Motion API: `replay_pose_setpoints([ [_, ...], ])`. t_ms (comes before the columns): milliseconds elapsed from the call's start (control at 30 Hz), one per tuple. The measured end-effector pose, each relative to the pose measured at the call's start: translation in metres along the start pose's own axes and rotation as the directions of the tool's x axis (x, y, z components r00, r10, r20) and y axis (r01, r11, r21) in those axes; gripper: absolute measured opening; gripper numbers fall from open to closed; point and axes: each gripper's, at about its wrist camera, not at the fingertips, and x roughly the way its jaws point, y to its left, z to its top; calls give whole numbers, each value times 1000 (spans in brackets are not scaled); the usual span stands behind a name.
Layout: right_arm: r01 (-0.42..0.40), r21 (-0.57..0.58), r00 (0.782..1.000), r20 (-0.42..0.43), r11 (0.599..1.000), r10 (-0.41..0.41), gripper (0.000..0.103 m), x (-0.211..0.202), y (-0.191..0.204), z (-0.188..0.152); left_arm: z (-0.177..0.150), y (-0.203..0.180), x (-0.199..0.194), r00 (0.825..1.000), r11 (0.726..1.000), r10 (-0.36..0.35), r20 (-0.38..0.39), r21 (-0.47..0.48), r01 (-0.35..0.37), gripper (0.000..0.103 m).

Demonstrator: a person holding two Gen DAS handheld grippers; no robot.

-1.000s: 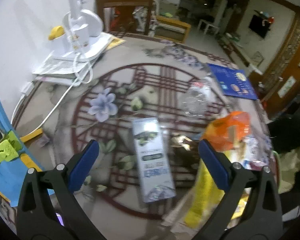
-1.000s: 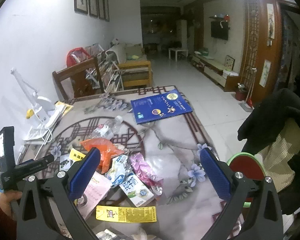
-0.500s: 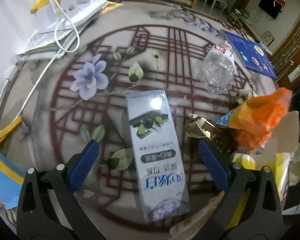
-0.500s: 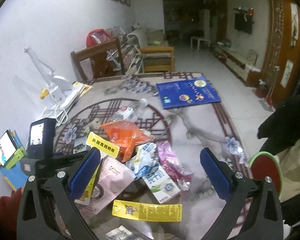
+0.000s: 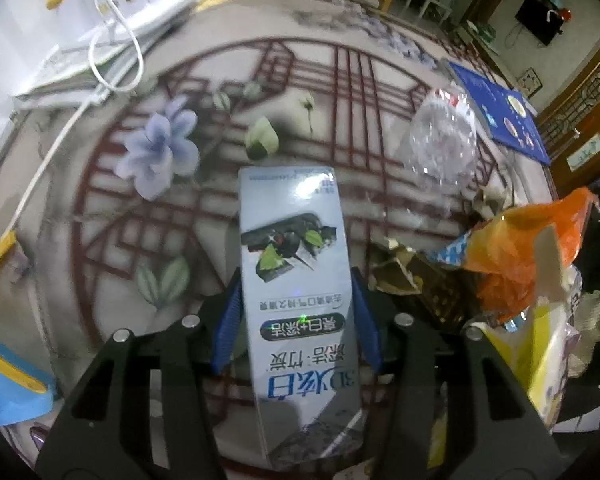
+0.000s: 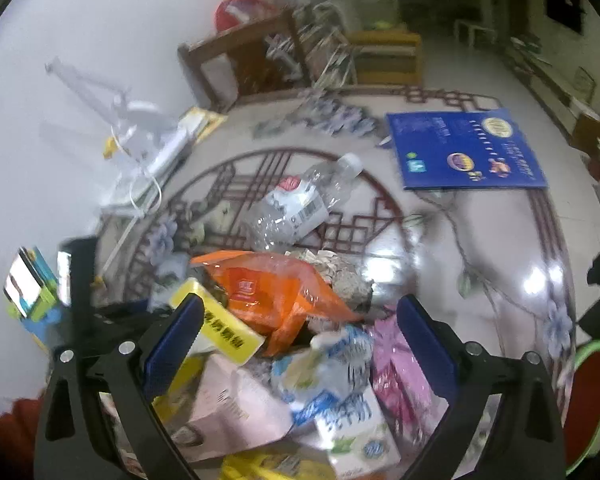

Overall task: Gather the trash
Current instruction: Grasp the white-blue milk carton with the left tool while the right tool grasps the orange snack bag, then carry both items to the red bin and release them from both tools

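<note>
A long grey-blue toothpaste box (image 5: pixel 292 224) lies flat on the patterned table (image 5: pixel 72 216). My left gripper (image 5: pixel 296 280) points down over it, and its jaws are closing with the blue pads (image 5: pixel 230 316) against the box's two long sides. A crushed clear bottle (image 5: pixel 440 148) and an orange plastic bag (image 5: pixel 516 256) lie to the right. My right gripper (image 6: pixel 300 308) hangs open above a heap of trash: the orange bag (image 6: pixel 268 292), a yellow-labelled pack (image 6: pixel 224 332), a pink wrapper (image 6: pixel 396 364), a blue-and-white carton (image 6: pixel 352 428) and the bottle (image 6: pixel 296 204).
A white desk lamp with a looped cable (image 5: pixel 112 20) sits on papers at the back left. A blue booklet (image 6: pixel 464 152) lies at the far right of the table. A wooden chair (image 6: pixel 244 64) stands behind, and a green-rimmed red round thing (image 6: pixel 592 392) sits beyond the right edge.
The left gripper dropped onto the toothpaste box and its jaws came in from wide open to the box's sides. The right gripper swung down and forward over the trash heap, still open.
</note>
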Motion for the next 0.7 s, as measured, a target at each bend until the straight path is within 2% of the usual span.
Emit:
replay_pose_setpoints([
  [200,-33,-50,997,-69,998,30,95,43,-4,13,10,7,-20,998,999,9,61,-37,-7,49],
  [267,-60,-95,993,-104,994,50,90,58,2,15,12,6,-25,996,999,25,81,-35,-22,48],
  [300,-76,-111,991,-119,991,63,76,62,5,15,14,6,-28,995,999,35,96,-35,-32,48],
  [367,-105,-122,986,-138,987,88,56,67,9,14,17,8,-36,991,998,48,123,-41,-43,48],
  [400,-114,-119,985,-141,986,97,32,69,10,13,19,9,-40,989,998,59,138,-42,-54,48],
  [500,-153,-74,981,-129,985,143,28,68,8,13,24,10,-49,982,996,81,171,-46,-74,48],
  [700,-151,-49,988,21,987,152,25,26,8,24,32,12,-76,966,995,90,243,-63,-77,48],
])
